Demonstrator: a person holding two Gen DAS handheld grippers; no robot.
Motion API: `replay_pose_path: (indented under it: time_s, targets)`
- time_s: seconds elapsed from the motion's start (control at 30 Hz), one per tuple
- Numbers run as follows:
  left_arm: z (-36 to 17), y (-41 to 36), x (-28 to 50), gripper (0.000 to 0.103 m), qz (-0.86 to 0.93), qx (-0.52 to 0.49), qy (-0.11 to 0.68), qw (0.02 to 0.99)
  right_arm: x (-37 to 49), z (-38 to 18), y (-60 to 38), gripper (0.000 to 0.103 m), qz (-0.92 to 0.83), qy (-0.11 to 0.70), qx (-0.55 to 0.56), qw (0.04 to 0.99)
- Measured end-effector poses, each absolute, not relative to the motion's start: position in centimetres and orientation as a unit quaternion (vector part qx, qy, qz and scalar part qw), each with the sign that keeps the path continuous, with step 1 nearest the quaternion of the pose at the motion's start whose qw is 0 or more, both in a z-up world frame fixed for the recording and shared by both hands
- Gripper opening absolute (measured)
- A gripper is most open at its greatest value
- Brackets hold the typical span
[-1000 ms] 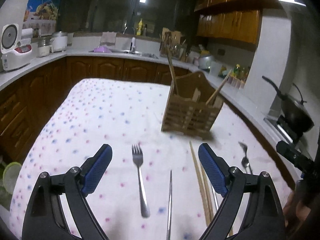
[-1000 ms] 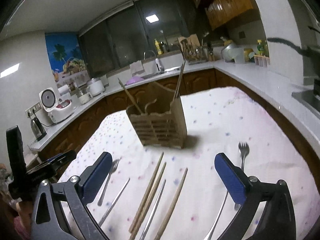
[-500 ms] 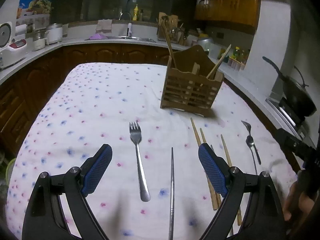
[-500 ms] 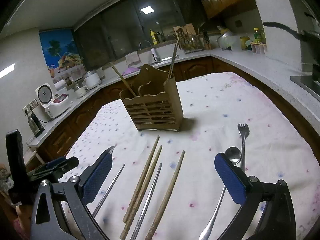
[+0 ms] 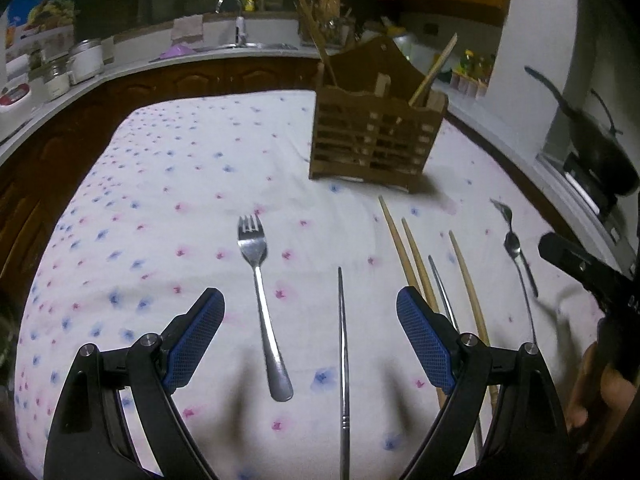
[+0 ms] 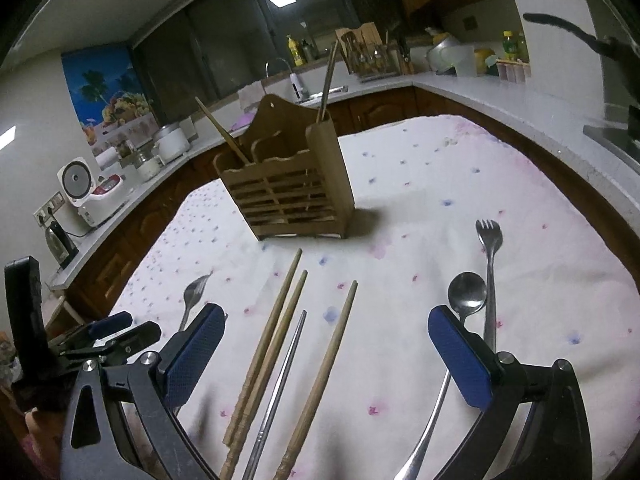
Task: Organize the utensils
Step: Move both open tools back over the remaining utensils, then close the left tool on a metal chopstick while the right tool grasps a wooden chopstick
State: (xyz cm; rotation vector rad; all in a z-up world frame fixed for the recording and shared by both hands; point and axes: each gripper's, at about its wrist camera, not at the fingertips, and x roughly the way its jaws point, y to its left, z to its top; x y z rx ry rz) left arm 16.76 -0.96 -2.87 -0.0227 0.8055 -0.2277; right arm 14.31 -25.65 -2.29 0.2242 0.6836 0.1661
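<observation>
Both grippers are being lowered closer over the counter [image 5: 168, 168] than a second ago, the left gripper [image 5: 310, 336] released around the fork [image 5: 260, 300], the right gripper [image 6: 326, 354] released above the chopsticks [image 6: 280, 344], the holder [image 6: 288, 196] being left for loading.

Near the wooden utensil holder [image 6: 288, 188], the spoon [image 6: 466, 292] had its handle hidden behind the right gripper's [image 6: 326, 350] blue pad, and the bottom edge cut off the lower ends of the wooden chopsticks [image 6: 264, 364]. In the left wrist view, the metal chopstick [image 5: 343, 360] ran out of the bottom edge. Right of the holder there, the far fork [image 5: 505, 210] was blurred and too small to read.
</observation>
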Motion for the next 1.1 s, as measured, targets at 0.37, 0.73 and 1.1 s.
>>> replay_pose_path:
  time_s: [0.37, 0.73, 1.1]
  targets:
    - [-5.1, -3.7, 19.7, 0.051, -0.152, 0.034, 0.450, 0.879, 18.3, -5.3, -25.1, 0.052, 0.076, 0.403, 0.102, 0.906]
    - [-7.1, -5.0, 22.4, 0.036, -0.158, 0.065, 0.504, 0.847, 22.5, -7.5, -24.4, 0.036, 0.067, 0.449, 0.080, 0.888]
    - [-7.3, -5.5, 22.5, 0.005, -0.176, 0.073, 0.486, 0.853, 23.6, -8.2, -22.4, 0.010, 0.053, 0.458, -0.008, 0.887]
